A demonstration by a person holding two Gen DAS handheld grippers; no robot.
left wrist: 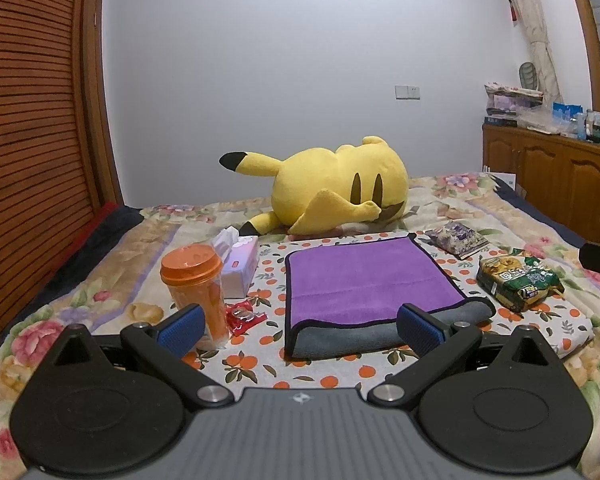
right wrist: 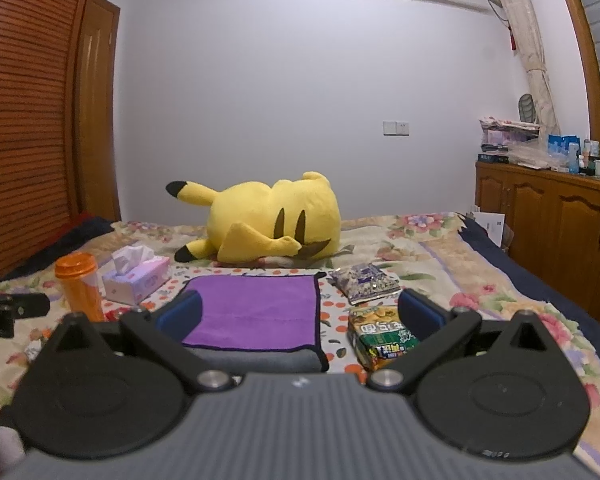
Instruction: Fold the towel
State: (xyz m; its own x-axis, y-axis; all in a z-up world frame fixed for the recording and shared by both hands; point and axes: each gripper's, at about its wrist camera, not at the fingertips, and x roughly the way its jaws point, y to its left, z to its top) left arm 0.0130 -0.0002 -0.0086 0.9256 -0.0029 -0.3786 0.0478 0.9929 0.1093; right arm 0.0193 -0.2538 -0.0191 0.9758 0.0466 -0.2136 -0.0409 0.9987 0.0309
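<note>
A purple towel (left wrist: 360, 276) with a grey underside and black trim lies folded flat on an orange-print cloth (left wrist: 260, 360) on the bed; its grey near fold faces me. It also shows in the right wrist view (right wrist: 256, 312). My left gripper (left wrist: 300, 330) is open and empty, held just short of the towel's near edge. My right gripper (right wrist: 300, 316) is open and empty, above the towel's near right corner. The left gripper's tip (right wrist: 12, 306) shows at the left edge of the right wrist view.
An orange cup (left wrist: 198, 284), a tissue box (left wrist: 238, 264) and a red wrapper (left wrist: 244, 318) lie left of the towel. A green snack bag (left wrist: 518, 280) and a purple packet (left wrist: 456, 238) lie right. A yellow plush (left wrist: 336, 192) lies behind. A wooden cabinet (right wrist: 548, 236) stands right.
</note>
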